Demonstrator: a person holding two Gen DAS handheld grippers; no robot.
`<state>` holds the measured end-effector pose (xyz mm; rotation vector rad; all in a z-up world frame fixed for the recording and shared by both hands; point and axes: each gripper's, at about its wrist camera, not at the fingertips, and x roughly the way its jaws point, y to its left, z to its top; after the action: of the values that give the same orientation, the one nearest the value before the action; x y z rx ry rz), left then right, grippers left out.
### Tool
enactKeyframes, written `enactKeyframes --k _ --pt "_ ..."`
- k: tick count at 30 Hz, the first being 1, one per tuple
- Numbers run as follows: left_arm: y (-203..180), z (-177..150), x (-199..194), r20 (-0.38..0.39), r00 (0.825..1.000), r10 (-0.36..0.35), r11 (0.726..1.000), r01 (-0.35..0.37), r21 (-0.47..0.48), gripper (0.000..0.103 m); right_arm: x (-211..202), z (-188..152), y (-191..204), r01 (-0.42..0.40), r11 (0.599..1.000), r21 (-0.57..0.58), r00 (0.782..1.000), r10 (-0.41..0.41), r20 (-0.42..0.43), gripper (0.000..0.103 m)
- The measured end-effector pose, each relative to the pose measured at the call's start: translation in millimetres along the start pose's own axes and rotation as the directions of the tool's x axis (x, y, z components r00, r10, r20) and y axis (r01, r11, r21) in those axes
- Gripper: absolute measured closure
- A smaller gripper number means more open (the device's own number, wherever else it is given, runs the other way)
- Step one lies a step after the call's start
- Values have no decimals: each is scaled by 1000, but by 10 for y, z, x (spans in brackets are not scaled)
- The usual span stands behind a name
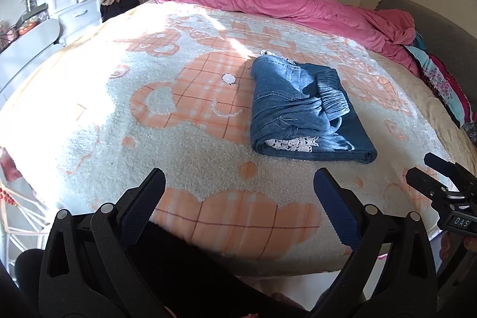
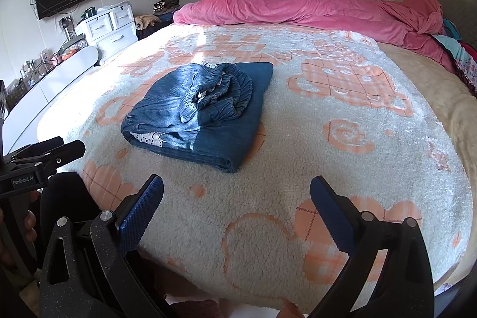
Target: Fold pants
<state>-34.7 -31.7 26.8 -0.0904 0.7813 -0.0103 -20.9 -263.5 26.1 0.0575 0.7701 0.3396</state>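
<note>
Left wrist view: the left gripper [image 1: 240, 184] hangs wide open above the blanket [image 1: 179, 145], holding nothing. The folded pants [image 1: 301, 109] lie ahead, long axis running away from the camera, fold edge nearest.

Right wrist view: the right gripper [image 2: 237, 191] is likewise open and empty; the pants [image 2: 205, 109] lie ahead-left, angled toward the pink duvet [image 2: 313, 8].

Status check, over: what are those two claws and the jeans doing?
Left gripper open, empty. Right gripper open, empty. Jeans folded on blanket, untouched. Nothing between.
</note>
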Motion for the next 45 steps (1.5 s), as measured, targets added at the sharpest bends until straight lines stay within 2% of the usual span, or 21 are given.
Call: enactKeyframes --k 45 --pt "-6 -17 44 -19 1000 -2 1000 2 -1 10 4 -12 -21 24 1000 12 1000 -24 -4 5"
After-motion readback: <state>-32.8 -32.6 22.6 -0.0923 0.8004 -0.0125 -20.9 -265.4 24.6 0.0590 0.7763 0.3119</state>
